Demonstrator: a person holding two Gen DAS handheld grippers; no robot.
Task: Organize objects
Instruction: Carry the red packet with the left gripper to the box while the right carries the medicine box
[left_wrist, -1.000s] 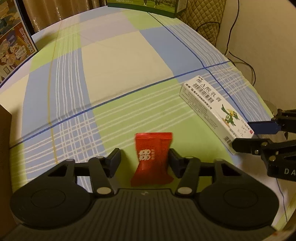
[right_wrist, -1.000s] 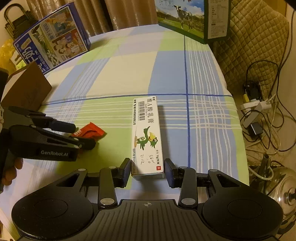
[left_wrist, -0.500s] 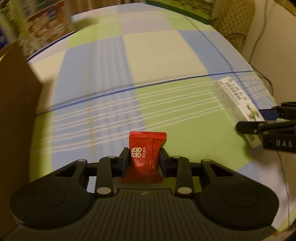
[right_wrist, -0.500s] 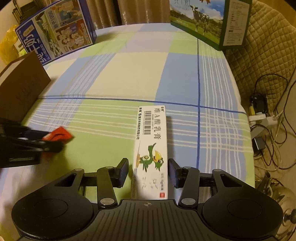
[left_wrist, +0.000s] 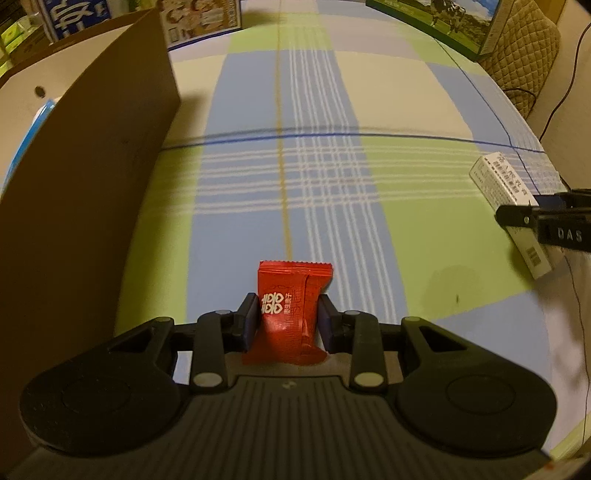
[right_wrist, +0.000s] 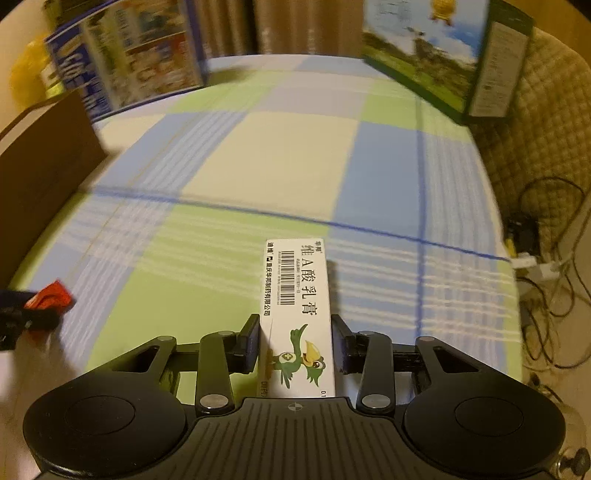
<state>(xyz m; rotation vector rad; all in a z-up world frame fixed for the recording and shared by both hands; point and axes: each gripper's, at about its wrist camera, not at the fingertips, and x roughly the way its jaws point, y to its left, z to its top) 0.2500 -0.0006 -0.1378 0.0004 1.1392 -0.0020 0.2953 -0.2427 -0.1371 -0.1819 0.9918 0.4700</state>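
Note:
A red snack packet (left_wrist: 295, 277) with white print stands upright between the pads of my left gripper (left_wrist: 287, 309), which is shut on it above the plaid tablecloth (left_wrist: 317, 177). In the right wrist view, my right gripper (right_wrist: 295, 334) is shut on a long white medicine box (right_wrist: 297, 288) with a green bird printed on it. The left wrist view shows that box (left_wrist: 506, 181) at the far right, raised off the cloth with a shadow under it, held by the right gripper (left_wrist: 532, 208). The packet (right_wrist: 51, 297) and left gripper (right_wrist: 18, 314) show at the right wrist view's left edge.
An open brown cardboard box (left_wrist: 92, 166) stands close on the left, with something blue and white inside. A blue printed carton (right_wrist: 125, 62) and a green pasture carton (right_wrist: 424, 62) stand at the table's far edge. A quilted chair (right_wrist: 535, 129) and cables (right_wrist: 546, 295) lie beyond the right edge.
Both grippers went from open around their objects to shut on them. The left one has swung left with the red packet, beside the cardboard box. The white box is raised.

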